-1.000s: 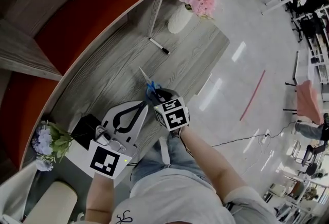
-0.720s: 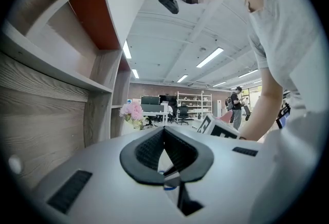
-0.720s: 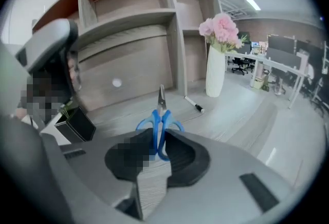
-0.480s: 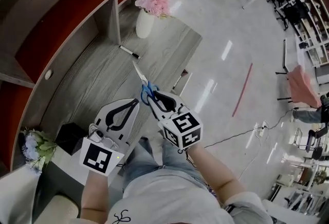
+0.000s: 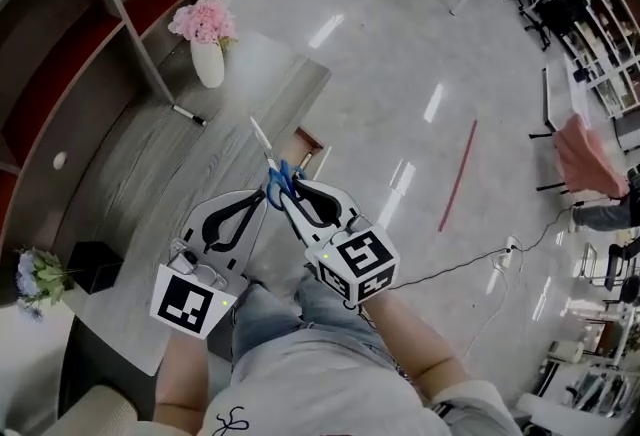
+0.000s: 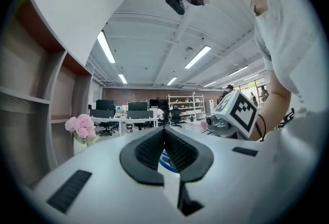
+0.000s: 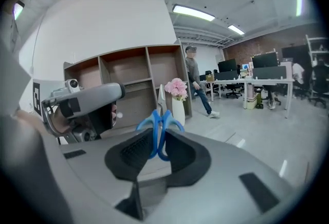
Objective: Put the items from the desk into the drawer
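My right gripper (image 5: 285, 197) is shut on a pair of blue-handled scissors (image 5: 274, 171). It holds them by the handles, above the desk's front edge, with the blades pointing away from me. In the right gripper view the blue handles of the scissors (image 7: 159, 126) stand pinched between the right gripper's (image 7: 157, 140) dark pads. My left gripper (image 5: 260, 201) hovers just left of it, shut and empty; its jaws (image 6: 164, 134) meet with nothing between them. A black marker (image 5: 188, 114) lies on the grey wooden desk (image 5: 190, 174). A small open drawer (image 5: 306, 139) juts out at the desk's edge.
A white vase of pink flowers (image 5: 206, 36) stands at the desk's far end by the shelf unit (image 5: 90, 14). A black box (image 5: 92, 264) and purple flowers (image 5: 35, 276) sit at the near left. Shiny floor (image 5: 420, 154) lies to the right, with office furniture beyond.
The view has swung, so the desk now lies further left. My right gripper has carried the scissors off the desktop to its front edge. The left gripper stays shut beside it.
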### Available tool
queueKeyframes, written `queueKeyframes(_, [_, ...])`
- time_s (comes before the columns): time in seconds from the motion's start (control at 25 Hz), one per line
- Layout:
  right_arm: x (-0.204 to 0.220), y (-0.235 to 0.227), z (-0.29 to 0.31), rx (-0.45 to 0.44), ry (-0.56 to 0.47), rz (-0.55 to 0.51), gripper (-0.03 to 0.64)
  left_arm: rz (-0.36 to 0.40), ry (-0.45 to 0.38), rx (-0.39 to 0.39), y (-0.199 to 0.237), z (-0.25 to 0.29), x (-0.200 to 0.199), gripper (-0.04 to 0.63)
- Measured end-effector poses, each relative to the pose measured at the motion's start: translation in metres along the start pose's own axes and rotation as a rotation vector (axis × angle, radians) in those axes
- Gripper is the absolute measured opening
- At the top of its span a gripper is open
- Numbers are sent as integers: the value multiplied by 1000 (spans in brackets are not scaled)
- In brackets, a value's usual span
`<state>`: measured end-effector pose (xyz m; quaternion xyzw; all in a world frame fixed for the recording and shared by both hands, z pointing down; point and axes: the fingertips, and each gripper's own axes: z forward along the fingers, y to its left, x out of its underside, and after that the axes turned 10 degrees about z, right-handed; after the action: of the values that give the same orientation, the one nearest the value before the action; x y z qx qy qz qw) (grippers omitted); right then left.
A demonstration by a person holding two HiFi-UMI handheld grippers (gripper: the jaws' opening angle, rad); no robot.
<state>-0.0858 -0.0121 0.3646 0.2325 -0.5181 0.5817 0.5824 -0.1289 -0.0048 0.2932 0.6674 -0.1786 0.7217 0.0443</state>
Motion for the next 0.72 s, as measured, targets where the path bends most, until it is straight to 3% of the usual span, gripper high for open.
queueKeyframes(0.4, [-8,-96,-93,-37,-46,-46,84,50,-5,-50,-88,92,-25,8])
queueKeyframes(0.72, [-11,-132,-103,-56,-68,-39,84,58,57,-58,-101,125,-20,8])
